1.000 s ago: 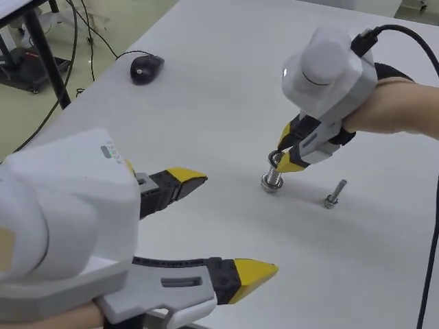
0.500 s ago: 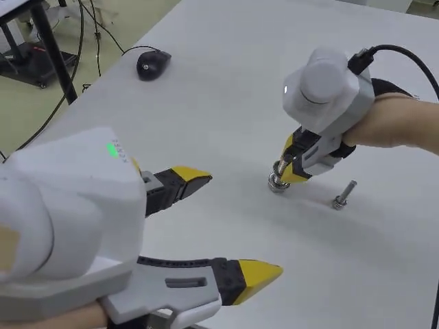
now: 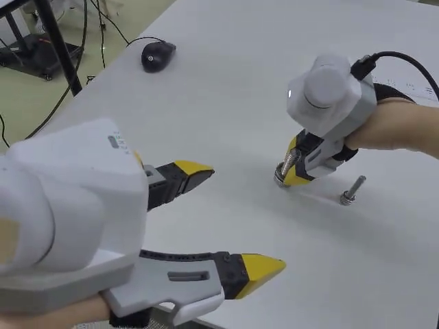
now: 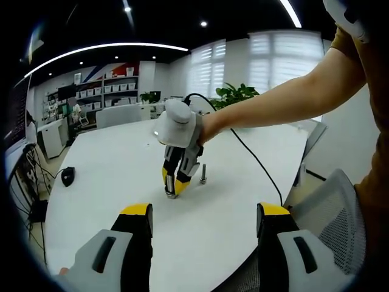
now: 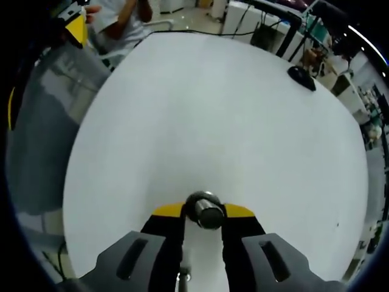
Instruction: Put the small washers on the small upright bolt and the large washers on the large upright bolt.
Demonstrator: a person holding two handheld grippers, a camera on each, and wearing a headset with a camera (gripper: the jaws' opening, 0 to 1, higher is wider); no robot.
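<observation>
Two threaded steel bolts stand on the smooth, matte white table (image 3: 226,103): the large bolt (image 3: 284,171), thick and shiny, and near it the slim small bolt (image 3: 351,190); each is wider at its foot, but whether that is bolt head or stacked washers is too small to tell; the right gripper (image 5: 205,213) brackets the large bolt's top with its jaws set narrowly, and I cannot tell whether they pinch anything; seating one of the washers there seems the step in hand; the left gripper (image 3: 233,221) hangs well apart, spread wide, holding nothing.
</observation>
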